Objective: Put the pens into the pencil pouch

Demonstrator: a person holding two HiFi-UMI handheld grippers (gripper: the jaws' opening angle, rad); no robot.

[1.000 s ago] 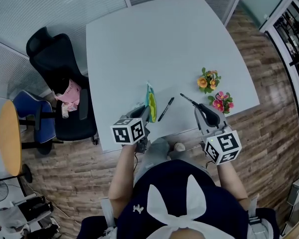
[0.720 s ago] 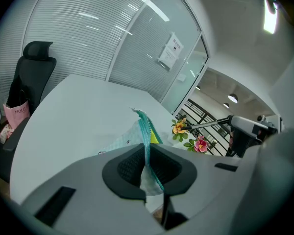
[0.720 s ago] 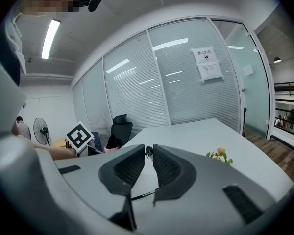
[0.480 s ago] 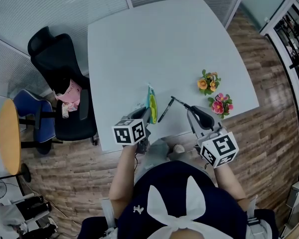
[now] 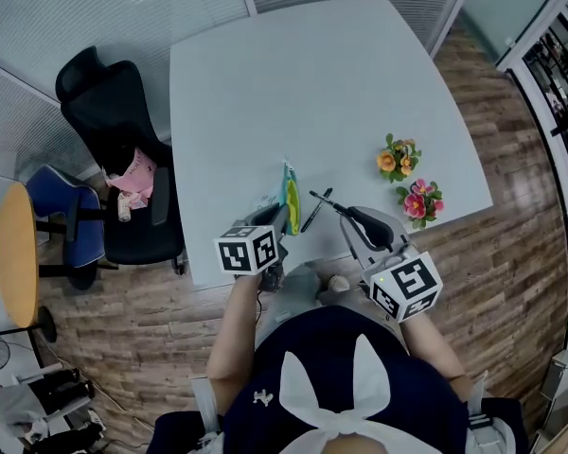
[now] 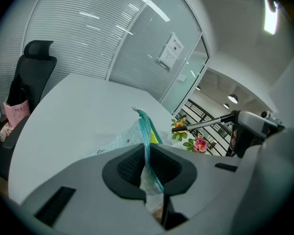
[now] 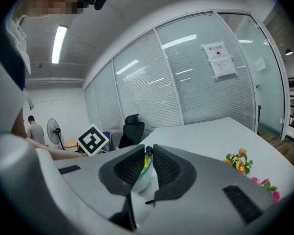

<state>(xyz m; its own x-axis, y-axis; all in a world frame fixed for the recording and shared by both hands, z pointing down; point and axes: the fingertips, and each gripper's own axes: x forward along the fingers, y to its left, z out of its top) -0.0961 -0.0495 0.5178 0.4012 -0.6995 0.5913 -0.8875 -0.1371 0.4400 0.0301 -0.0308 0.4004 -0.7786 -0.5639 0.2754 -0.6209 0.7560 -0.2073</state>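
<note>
Having swung leftward with a pen (image 5: 324, 200) pinched in the right gripper (image 5: 352, 218), now just beside the pencil pouch (image 5: 288, 197), clamped by the left gripper (image 5: 277, 218) on the table (image 5: 265, 83); probably ready for insertion.

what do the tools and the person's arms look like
Both the left tool and right tool are grey plastic with black ribbed pads, each carrying a white cube with black square markers. The person wears a dark top with white trim; forearms bare.

A bright ceiling strip light (image 7: 59, 43) lights the room evenly, leaving soft shadows on the pale tabletop (image 5: 303, 93). Fisheye bending warps the edges of all views.
</note>
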